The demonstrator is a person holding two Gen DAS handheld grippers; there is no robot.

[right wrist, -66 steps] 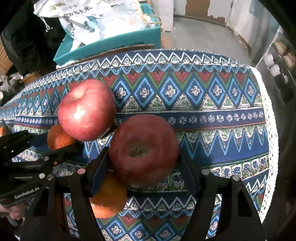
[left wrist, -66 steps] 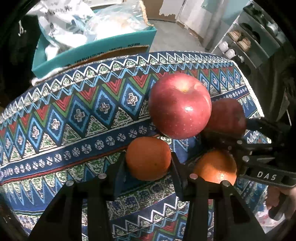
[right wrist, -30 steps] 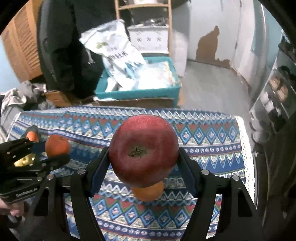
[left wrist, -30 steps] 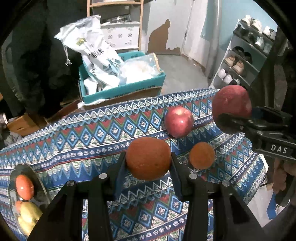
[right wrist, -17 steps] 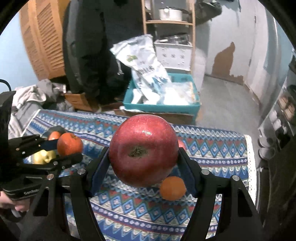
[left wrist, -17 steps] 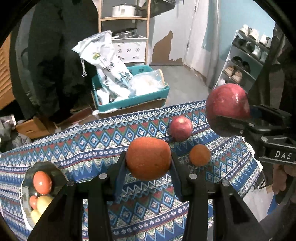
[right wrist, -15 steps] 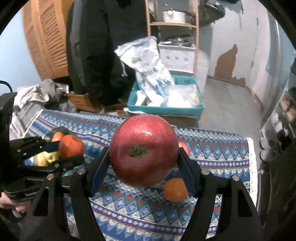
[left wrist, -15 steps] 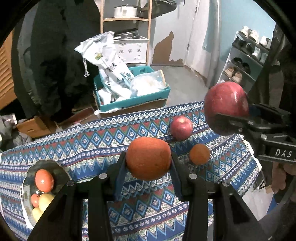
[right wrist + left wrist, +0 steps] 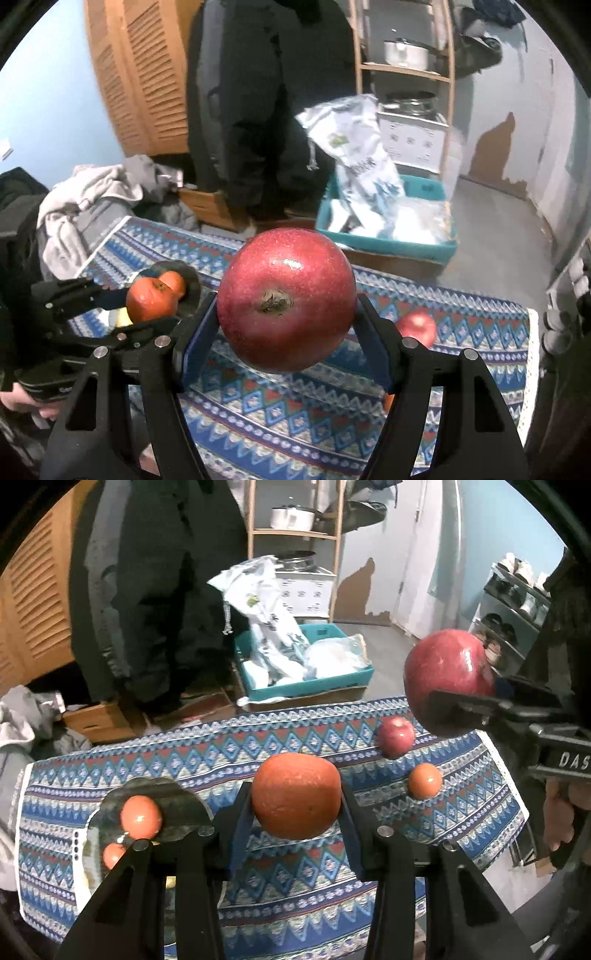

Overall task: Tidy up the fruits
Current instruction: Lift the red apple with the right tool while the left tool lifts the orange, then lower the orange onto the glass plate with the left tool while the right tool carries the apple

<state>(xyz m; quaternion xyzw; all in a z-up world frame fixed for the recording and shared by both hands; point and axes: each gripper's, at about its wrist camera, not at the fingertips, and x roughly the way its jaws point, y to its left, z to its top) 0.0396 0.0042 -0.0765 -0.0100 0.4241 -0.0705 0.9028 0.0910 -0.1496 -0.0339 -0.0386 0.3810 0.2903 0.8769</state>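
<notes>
My left gripper [image 9: 295, 805] is shut on an orange [image 9: 296, 796], held well above the patterned tablecloth [image 9: 258, 746]. My right gripper [image 9: 286, 314] is shut on a big red apple [image 9: 286, 299], also lifted; the left wrist view shows that apple [image 9: 447, 668] at upper right. On the cloth lie a second red apple [image 9: 395, 734] and a small orange [image 9: 424, 781]. A dark metal bowl [image 9: 170, 794] at the left end holds orange fruits [image 9: 141, 816]. In the right wrist view the left gripper's orange [image 9: 149, 299] hangs in front of the bowl [image 9: 192, 284].
A teal box [image 9: 303, 679] with white bags sits on the floor beyond the table. A person in dark clothes [image 9: 251, 110] stands behind it, near a wooden shelf [image 9: 406, 74]. Clothes [image 9: 85, 199] are piled at the left; a shoe rack [image 9: 517, 616] stands right.
Both grippers have risen and drawn back from the table with their fruit. The bowl has come further into view at the left, and the fruit left on the cloth looks smaller.
</notes>
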